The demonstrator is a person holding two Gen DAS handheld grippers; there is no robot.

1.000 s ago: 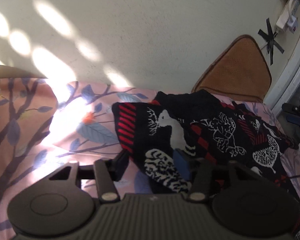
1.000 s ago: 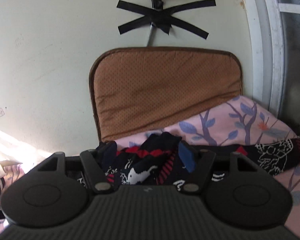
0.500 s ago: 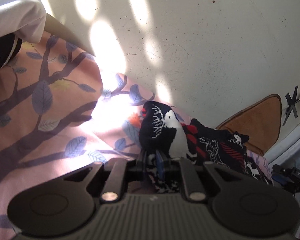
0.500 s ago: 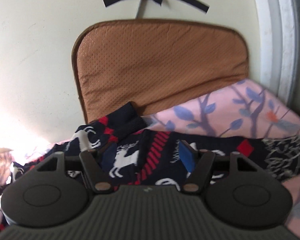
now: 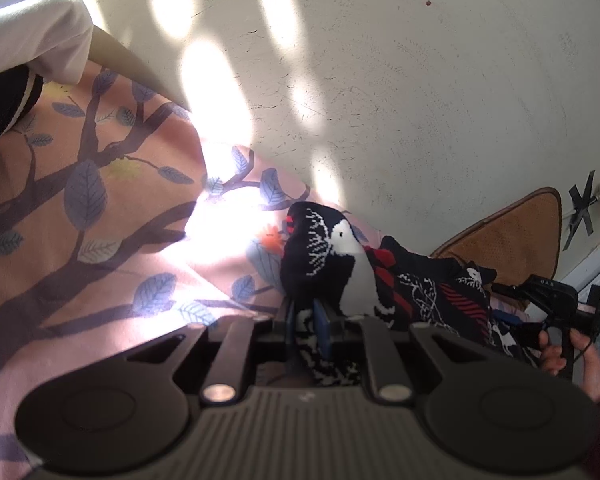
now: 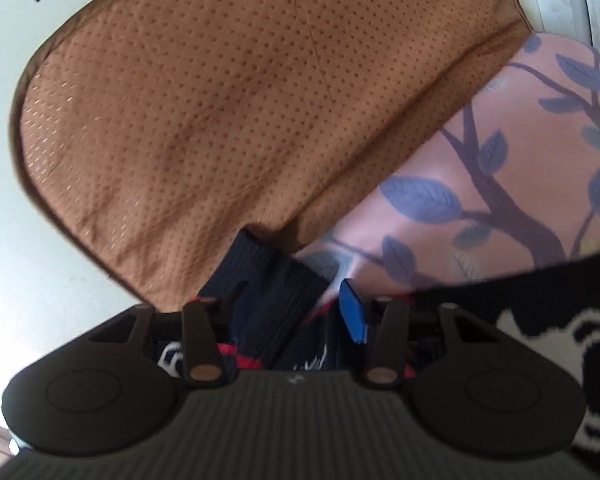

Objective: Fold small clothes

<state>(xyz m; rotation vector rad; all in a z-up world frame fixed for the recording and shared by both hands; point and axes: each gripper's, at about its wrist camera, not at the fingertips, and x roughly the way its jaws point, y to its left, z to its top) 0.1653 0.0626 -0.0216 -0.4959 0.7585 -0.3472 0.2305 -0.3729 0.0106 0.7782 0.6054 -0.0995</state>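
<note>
Looking along the left wrist view, one left gripper (image 5: pixel 308 320) is pinched together on a bunched fold of one dark knitted garment (image 5: pixel 420 292), black with white animals and red stripes, which lies on one pink bedsheet (image 5: pixel 80 240) printed with purple branches. The fold rises above the fingers and hides the cloth behind it. At the right edge the right gripper (image 5: pixel 512 292) appears, held by a hand (image 5: pixel 560 356) that is partly cut off. One white cloth (image 5: pixel 32 24) sits in the top left corner, cropped.

From the right wrist view, blurred, the right gripper's (image 6: pixel 288 316) jaws have just been closing, with a ribbed dark cuff of the garment (image 6: pixel 268 300) between them; whether the pads press it I cannot tell. Only one blue pad shows. One brown perforated cushion (image 6: pixel 220 100) leans on the wall, seen small in the other view.
</note>
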